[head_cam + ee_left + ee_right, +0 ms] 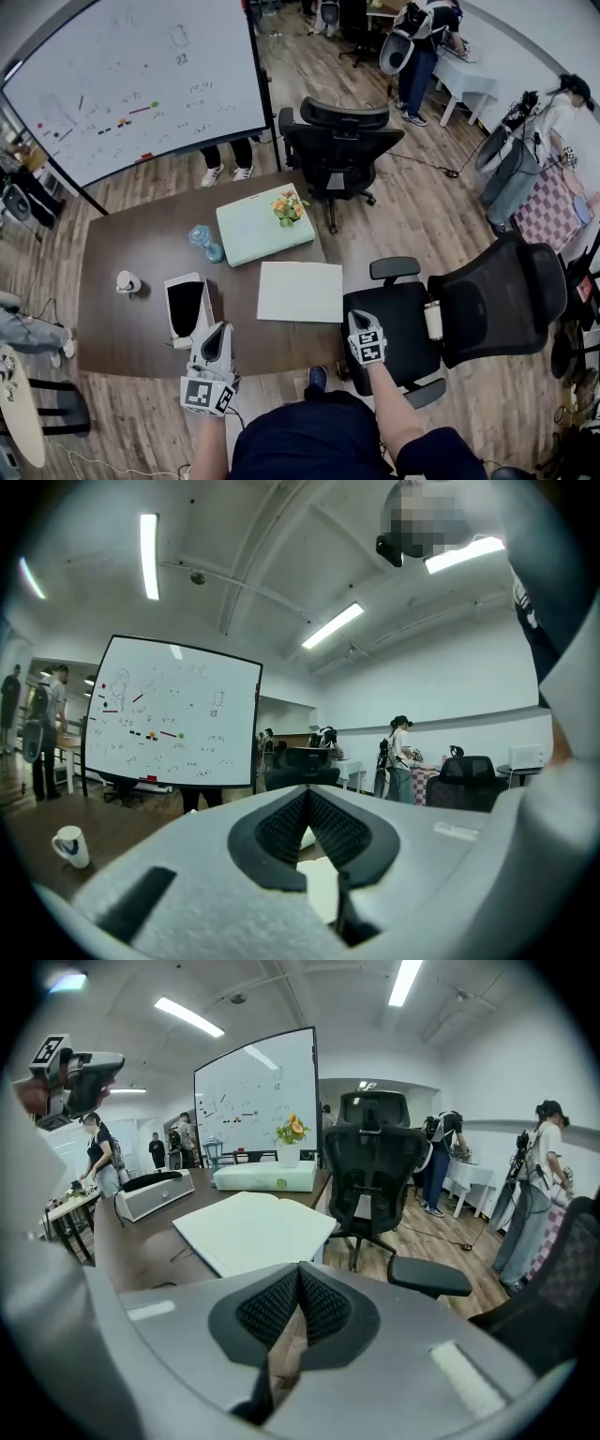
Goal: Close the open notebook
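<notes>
At the lower left of the head view the left gripper (214, 345) hangs over the near edge of the brown table (122, 328), jaws pressed together on nothing, the open notebook (300, 292) lies flat at frame centre, and the right gripper (365, 330), just below and right of it, is likewise closed and empty.

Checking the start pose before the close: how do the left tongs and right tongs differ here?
Left tongs sit at the table's near edge, beside the white case; right tongs hang off the table, over the black chair seat. Right tongs face the open notebook; left tongs point toward the whiteboard. Both are shut, empty and clear of the notebook.
</notes>
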A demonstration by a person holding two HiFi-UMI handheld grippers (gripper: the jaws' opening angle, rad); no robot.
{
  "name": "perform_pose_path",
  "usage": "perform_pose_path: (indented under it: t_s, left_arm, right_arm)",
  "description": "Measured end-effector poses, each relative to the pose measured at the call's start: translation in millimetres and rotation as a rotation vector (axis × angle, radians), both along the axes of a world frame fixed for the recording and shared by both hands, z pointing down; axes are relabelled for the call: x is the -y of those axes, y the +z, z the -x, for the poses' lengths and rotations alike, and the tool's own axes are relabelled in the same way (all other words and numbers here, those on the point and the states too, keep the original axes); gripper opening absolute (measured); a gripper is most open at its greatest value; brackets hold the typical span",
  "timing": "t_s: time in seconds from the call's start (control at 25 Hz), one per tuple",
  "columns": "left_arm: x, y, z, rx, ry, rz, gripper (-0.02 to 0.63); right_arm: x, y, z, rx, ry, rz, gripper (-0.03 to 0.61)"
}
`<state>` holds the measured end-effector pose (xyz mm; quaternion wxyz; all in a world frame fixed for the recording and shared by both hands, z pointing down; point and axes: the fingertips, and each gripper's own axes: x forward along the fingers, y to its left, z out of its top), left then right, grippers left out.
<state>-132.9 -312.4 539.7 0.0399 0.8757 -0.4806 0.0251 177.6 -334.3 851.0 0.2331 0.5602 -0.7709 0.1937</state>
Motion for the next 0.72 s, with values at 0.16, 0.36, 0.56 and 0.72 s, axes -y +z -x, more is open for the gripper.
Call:
perform_pose_path:
  t_s: [0.16, 0.36, 0.56, 0.72]
  left_arm:
    - [0.9, -1.7, -5.1, -0.006, 0.001, -0.003, -0.005]
    - [0.2, -0.6, -7.4, -0.01, -0.004, -0.006, -0.005]
    - [-3.8, 2.5, -7.0, -0.021, -0.009, 0.002, -0.005]
    - [-6.8, 7.2, -2.8, -0.015, -0.025, 0.013, -0.005]
  right_arm:
    - [-6.3, 22.4, 1.3, 0.004, -0.019, 0.04, 0.003]
    - [-7.9, 46.2, 3.1, -0.004, -0.054, 0.082, 0.005]
    - [-16.7, 57.8, 5.5, -0.028, -0.094, 0.158, 0.005]
    - [-18.4, 75.0, 13.0, -0.022, -0.139, 0.181, 0.004]
